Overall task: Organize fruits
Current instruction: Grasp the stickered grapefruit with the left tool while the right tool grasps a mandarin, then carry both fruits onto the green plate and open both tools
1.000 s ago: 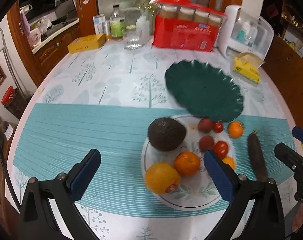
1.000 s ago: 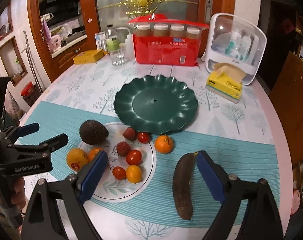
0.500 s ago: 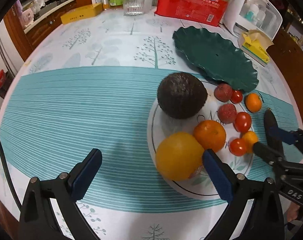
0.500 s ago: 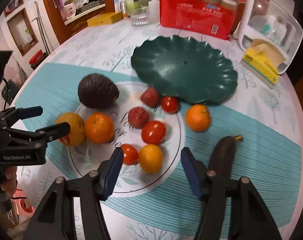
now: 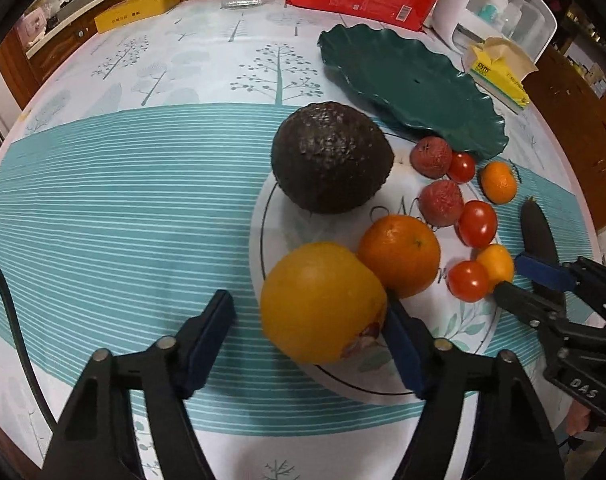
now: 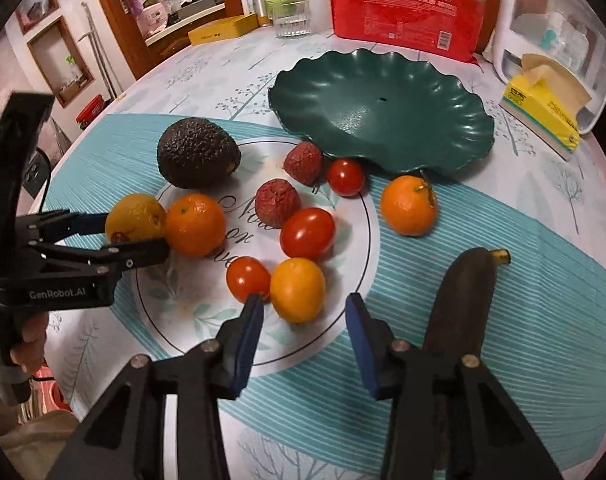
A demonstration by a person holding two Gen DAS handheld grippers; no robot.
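A white plate [image 5: 455,354] [image 6: 175,312] holds a dark avocado [image 5: 331,158] [image 6: 197,152], a yellow orange [image 5: 323,302] [image 6: 135,218], an orange tangerine [image 5: 399,256] [image 6: 195,224], two lychees, several cherry tomatoes and a small yellow-orange fruit [image 6: 297,290] [image 5: 496,262]. My left gripper [image 5: 309,316] [image 6: 115,234] is open with its fingers on both sides of the yellow orange. My right gripper [image 6: 303,308] [image 5: 511,272] is open around the small yellow-orange fruit. An empty green plate [image 6: 383,108] [image 5: 415,88] lies behind.
A loose tangerine [image 6: 409,210] and a blackened banana [image 6: 461,304] lie on the cloth right of the white plate. A yellow tissue box [image 6: 543,116], a red package [image 6: 407,12], a glass [image 6: 291,20] and a white container [image 6: 559,28] stand at the back.
Both grippers have moved down and forward toward the white plate and narrowed. The left now straddles the yellow orange; the right now straddles the small yellow-orange fruit.
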